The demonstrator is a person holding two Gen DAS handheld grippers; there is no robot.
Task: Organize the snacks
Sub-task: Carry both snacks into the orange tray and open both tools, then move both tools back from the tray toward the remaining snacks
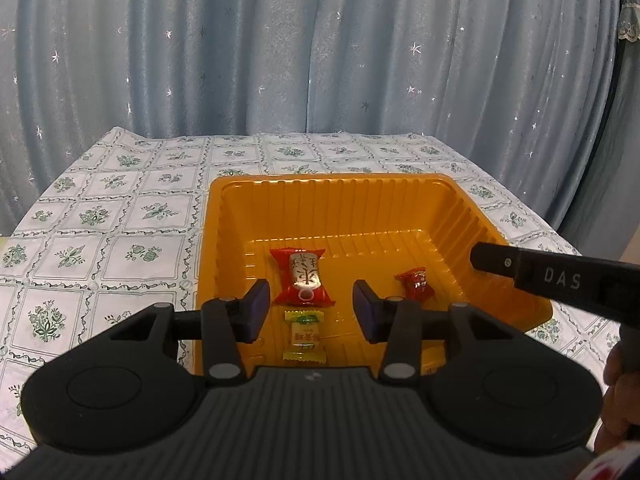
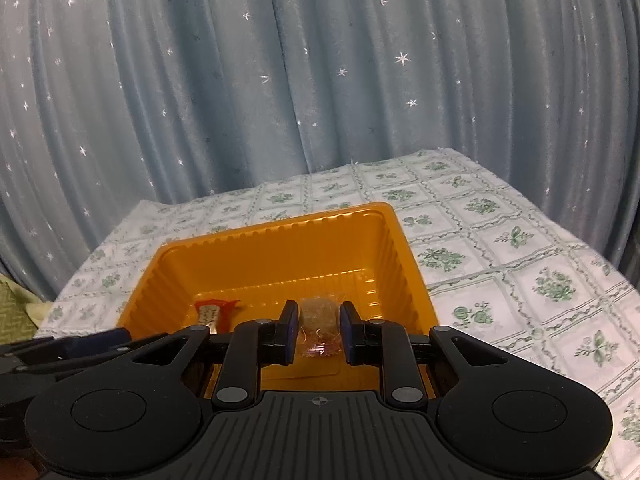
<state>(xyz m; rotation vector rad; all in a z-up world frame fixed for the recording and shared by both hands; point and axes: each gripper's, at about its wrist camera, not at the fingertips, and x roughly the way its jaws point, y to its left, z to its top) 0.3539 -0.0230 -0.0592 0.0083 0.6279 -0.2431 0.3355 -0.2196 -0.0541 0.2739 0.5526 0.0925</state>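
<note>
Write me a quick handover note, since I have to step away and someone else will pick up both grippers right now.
Left gripper: open, nothing between its jaws, hovering over the near end of the orange tray.
Right gripper: shut on a clear-wrapped snack, held over the tray.
Done: three candies lie in the tray, a big red one, a small red one and a yellow one.
Left: let go of the clear-wrapped snack into the tray. No other loose snacks show on the tablecloth.

Star-flecked blue-grey curtain (image 1: 320, 48) behind a table in floral-checked cloth (image 1: 120, 216), perhaps vinyl.
</note>
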